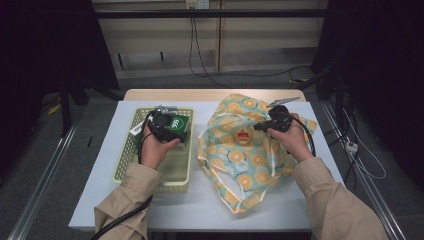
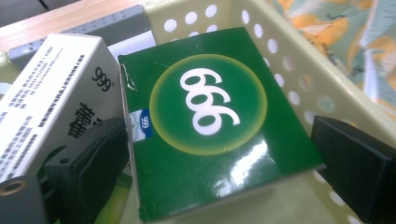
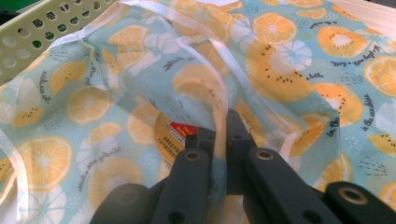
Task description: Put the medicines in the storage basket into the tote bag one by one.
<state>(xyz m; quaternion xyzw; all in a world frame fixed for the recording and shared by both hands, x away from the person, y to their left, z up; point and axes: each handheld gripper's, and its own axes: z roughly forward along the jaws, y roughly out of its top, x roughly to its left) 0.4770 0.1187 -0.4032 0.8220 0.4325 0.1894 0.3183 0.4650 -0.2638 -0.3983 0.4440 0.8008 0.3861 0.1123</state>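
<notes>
The bench (image 1: pixel 200 200) carries two large things side by side: a pale green perforated basket (image 1: pixel 131 150) on the person's left and a fruit-print fabric bag (image 1: pixel 250 165) spread to its right, the two close but not overlapping in the high view. Inside the basket lie a green box (image 2: pixel 201 126) marked 999, flat and face up, and just beside it a white box (image 2: pixel 51 88) whose edge touches it. The work in hand looks like moving the green box from the basket into the bag, whose mouth the other hand holds. The left gripper (image 2: pixel 219 168) stands released, one jaw at each flank of the green box with a clear gap on the far side; to do this well, it should settle lower so both pads meet the box's edges squarely, keep the near jaw off the white box, then close firmly, since the glossy card could slip. The right gripper (image 3: pixel 217 135) is clenched on the bag's translucent rim (image 3: pixel 205 70), pinching the fabric; it would help to lift that rim higher and away so the opening gapes. A small round tin (image 3: pixel 170 137) with a red label already shows through the cloth inside, so the box should go in beside it.
</notes>
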